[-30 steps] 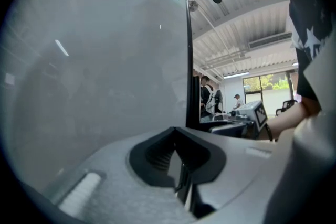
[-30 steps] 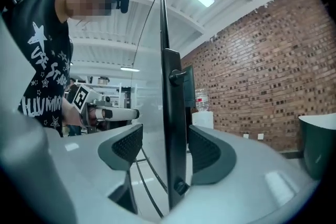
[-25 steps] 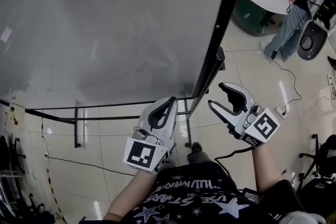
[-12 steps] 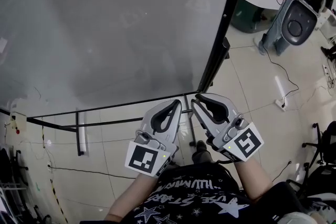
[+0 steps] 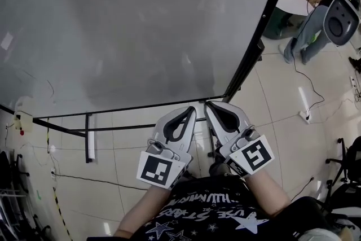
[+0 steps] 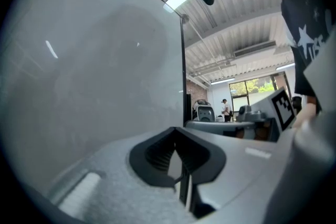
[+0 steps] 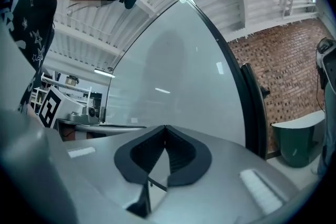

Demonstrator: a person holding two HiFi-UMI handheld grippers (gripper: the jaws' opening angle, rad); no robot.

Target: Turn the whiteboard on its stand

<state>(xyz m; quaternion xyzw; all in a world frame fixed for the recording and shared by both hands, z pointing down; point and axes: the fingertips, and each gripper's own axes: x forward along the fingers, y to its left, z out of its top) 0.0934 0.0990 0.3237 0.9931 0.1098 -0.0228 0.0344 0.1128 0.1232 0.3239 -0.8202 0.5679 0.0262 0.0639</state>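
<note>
The whiteboard [image 5: 130,25] fills the upper left of the head view, grey and glossy, with a black frame [image 5: 259,42] down its right side. My left gripper [image 5: 190,109] is shut, its tips at the board's lower edge near the right corner. Close beside it, my right gripper [image 5: 208,104] has just been closing and is now shut with nothing between its jaws. In the left gripper view the left gripper [image 6: 176,129] faces the whiteboard [image 6: 89,76]. In the right gripper view the right gripper [image 7: 165,127] lies against the whiteboard [image 7: 173,81]. I cannot tell whether the tips touch the board.
The stand's black crossbar [image 5: 113,127] runs over the tiled floor under the board. A person [image 5: 304,36] stands at the back right by a white-topped green tub [image 5: 282,14]. A cable [image 5: 307,93] trails across the floor, and office chairs [image 5: 350,166] sit at the right edge.
My right gripper has swung left from open floor to the board's lower corner beside the left gripper, and its jaws have closed. The left gripper has edged up and right.
</note>
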